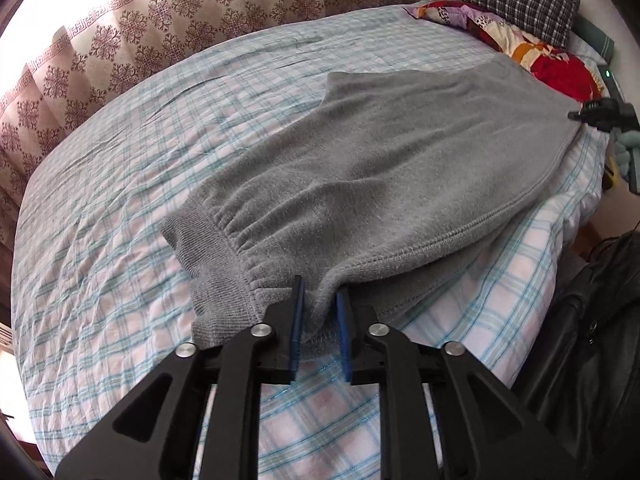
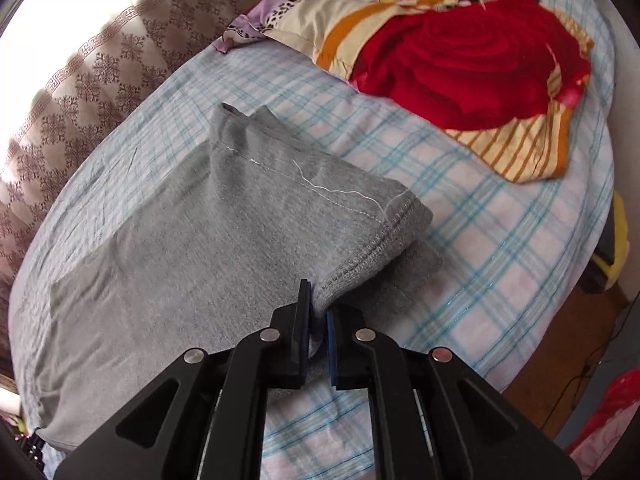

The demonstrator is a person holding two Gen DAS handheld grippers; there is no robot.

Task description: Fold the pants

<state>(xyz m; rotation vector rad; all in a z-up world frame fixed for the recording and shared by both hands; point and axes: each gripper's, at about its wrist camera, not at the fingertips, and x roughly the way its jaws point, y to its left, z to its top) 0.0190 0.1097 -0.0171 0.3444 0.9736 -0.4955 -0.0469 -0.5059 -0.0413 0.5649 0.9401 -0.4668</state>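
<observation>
Left gripper [image 1: 320, 304]: closed on the pants [image 1: 400, 160] beside the ribbed waistband [image 1: 208, 264]. Right gripper [image 2: 318, 308]: pinching a stitched hem at the pants' other end. Pants: grey, spread across the bed [image 1: 120, 200], near edge lifted. Beyond: red floral blanket [image 2: 472, 68], checked pillow [image 1: 524, 0]. Far side: patterned curtain [image 1: 120, 40]. Dark bag [image 1: 592, 340], possibly leather, beside the bed.

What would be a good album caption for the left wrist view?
Left gripper pinches the near edge of grey pants by the ribbed waistband, spread across a plaid bedsheet.
</observation>
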